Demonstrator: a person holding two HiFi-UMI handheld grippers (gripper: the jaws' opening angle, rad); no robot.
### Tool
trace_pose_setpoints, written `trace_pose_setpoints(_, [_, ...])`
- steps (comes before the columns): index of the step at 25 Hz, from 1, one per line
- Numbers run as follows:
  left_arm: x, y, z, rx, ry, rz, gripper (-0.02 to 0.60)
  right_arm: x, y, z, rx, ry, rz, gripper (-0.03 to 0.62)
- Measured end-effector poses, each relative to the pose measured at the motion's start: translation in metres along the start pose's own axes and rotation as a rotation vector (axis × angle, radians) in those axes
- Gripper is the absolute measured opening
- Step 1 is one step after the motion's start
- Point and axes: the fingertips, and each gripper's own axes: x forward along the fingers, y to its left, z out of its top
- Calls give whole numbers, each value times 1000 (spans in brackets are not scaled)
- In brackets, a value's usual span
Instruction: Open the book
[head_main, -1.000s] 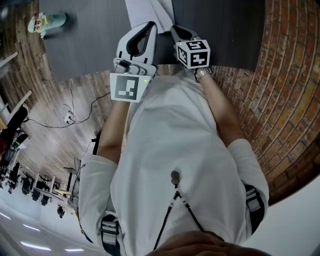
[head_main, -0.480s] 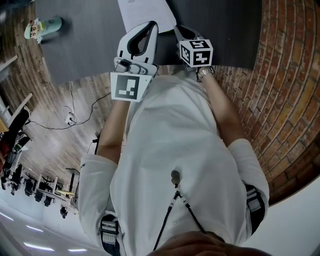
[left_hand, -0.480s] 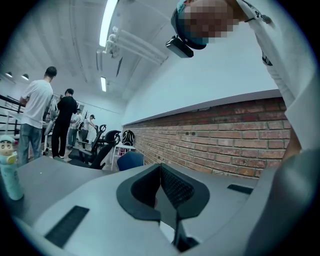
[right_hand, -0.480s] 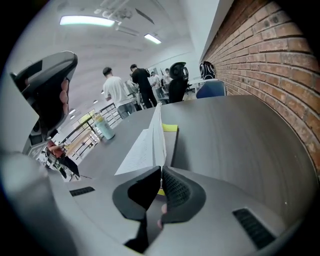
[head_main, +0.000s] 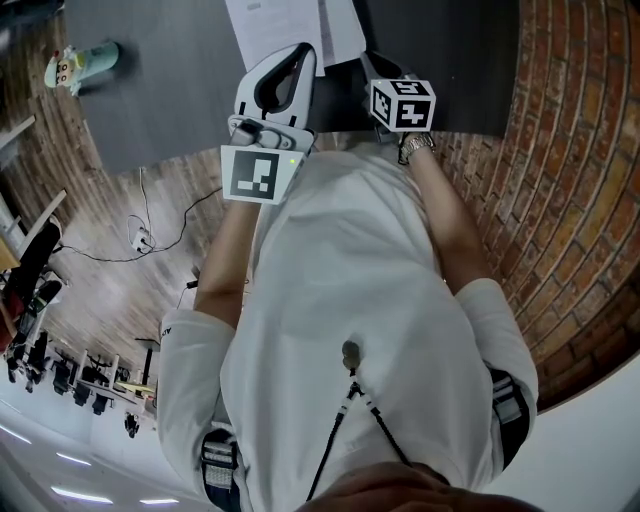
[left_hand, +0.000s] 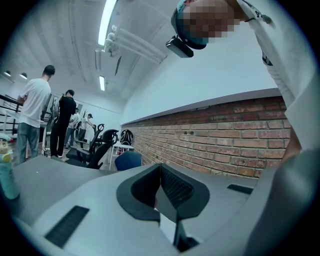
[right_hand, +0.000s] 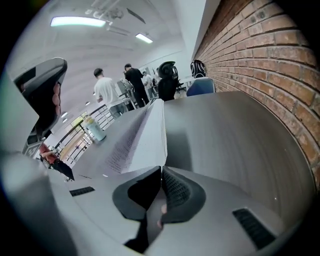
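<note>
While your R gripper (right_hand: 161, 169) pinched a raised page (right_hand: 145, 132) of the book (head_main: 275, 30), which lay on the dark table (head_main: 170, 90) ahead, your L gripper (left_hand: 160, 167) hung closed & empty beside it.

Both arms stretch from the middle of the head view toward its top edge, the left forearm (head_main: 225, 255) at centre left and the right forearm (head_main: 452, 232) at centre right. The left gripper (head_main: 299, 52) sits at top centre and points level, its jaws pressed together with nothing between them. The right gripper (head_main: 372, 62), just to its right, tilts downward, its jaws closed on the edge of a page (right_hand: 150, 135).
</note>
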Motion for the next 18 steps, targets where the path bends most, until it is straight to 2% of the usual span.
trace_pose_setpoints(18, [11,-14,-5,3,8,-16,23,-12,-60,-20,77,17,-89,38])
